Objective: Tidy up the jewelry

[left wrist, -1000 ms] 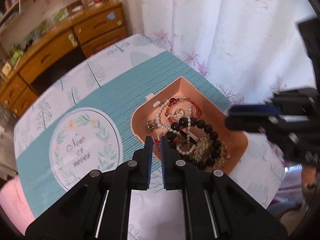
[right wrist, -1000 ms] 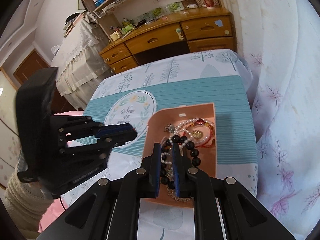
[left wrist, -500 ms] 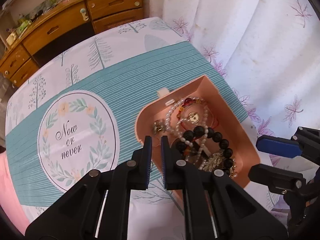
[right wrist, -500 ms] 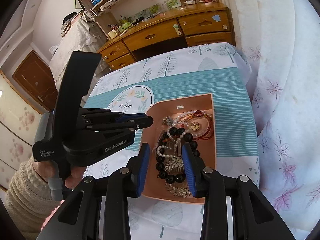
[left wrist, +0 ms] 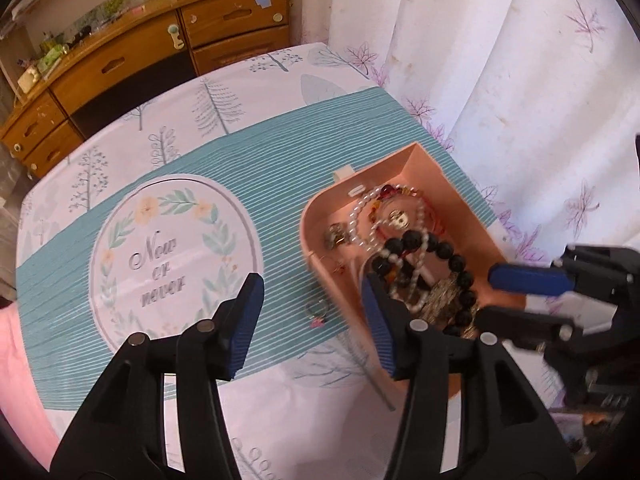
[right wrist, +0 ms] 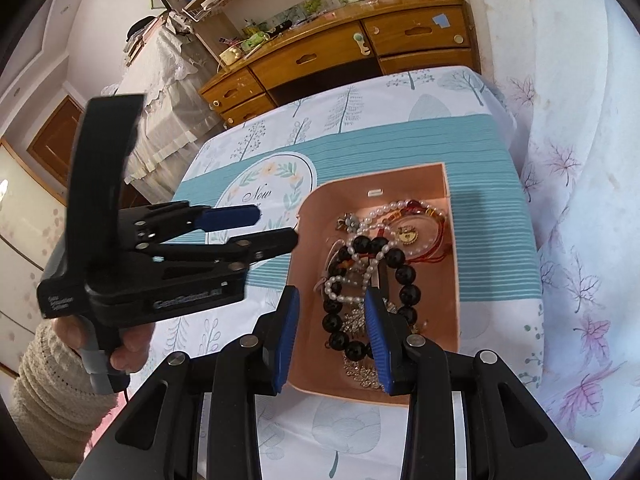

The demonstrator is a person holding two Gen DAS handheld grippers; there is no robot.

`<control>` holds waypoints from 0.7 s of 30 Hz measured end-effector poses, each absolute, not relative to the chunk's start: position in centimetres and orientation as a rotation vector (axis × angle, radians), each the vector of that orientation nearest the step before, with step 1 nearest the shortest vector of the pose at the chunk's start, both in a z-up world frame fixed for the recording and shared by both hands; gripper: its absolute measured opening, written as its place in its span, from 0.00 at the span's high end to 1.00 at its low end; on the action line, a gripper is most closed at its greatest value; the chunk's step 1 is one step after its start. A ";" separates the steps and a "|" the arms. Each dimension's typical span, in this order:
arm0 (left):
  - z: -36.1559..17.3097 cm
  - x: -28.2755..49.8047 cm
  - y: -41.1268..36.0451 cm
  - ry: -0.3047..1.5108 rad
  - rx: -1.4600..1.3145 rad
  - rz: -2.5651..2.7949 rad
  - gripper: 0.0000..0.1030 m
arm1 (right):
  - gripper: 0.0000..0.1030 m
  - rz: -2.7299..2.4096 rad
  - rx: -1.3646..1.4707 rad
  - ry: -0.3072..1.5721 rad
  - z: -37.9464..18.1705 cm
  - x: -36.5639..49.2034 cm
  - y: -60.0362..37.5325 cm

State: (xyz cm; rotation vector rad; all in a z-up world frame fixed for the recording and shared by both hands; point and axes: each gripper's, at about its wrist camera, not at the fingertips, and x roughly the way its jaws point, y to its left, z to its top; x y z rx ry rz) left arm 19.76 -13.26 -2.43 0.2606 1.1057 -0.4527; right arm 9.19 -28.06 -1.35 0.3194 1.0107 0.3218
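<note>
Small ring w/ a pink stone (left wrist: 317,312) lies on the teal striped band of the tablecloth, just beside the near-left wall of the open peach-pink plastic jewelry box (left wrist: 460,196), outside it. Left hand-held gripper (left wrist: 310,314) has just opened its jaws: a sec ago they were nearly together right over that spot, now they stand well apart w/ the ring lying on the cloth between them, pads not touching it. Looks like the ring has been set down there, so the first piece is probably out of the tangle, tho that's a guess. Inside the box the rest is one knot: black round-bead bracelet (right wrist: 400,276), white pearl strand (right wrist: 352,276), red cord bracelet w/ a gold charm (right wrist: 408,235), silvery filigree piece at the near end (right wrist: 360,368). Right hand-held gripper (right wrist: 332,334) also just spread partway vs. a sec ago, jaws parted; its blue pads straddle the near part of the black beads and the box's left wall, nothing pinched yet as far as I can tell. Likely next pick is the bead bracelet, but the pearls loop thru it, so a lift may drag both. Box sits toward the curtain side of the desk w/ the tree-print cloth (left wrist: 248,92); a person's hand in a cream knit sleeve (right wrist: 116,344) holds the left tool.
</note>
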 end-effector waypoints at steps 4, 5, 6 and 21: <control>-2.8 18.8 -12.0 1.086 0.285 -0.446 0.54 | 0.67 0.313 0.327 0.980 -2.0 9.0 -27.7; -3.0 18.6 -11.6 1.085 0.283 -0.447 0.54 | 0.67 0.314 0.328 0.972 -2.1 8.9 -27.6; -3.1 18.3 -11.3 1.084 0.280 -0.448 0.54 | 0.67 0.315 0.329 0.965 -2.3 8.8 -27.5; -7.9 15.3 -11.6 0.984 0.376 -0.482 0.54 | 0.67 0.269 0.275 0.861 -4.7 7.4 -25.6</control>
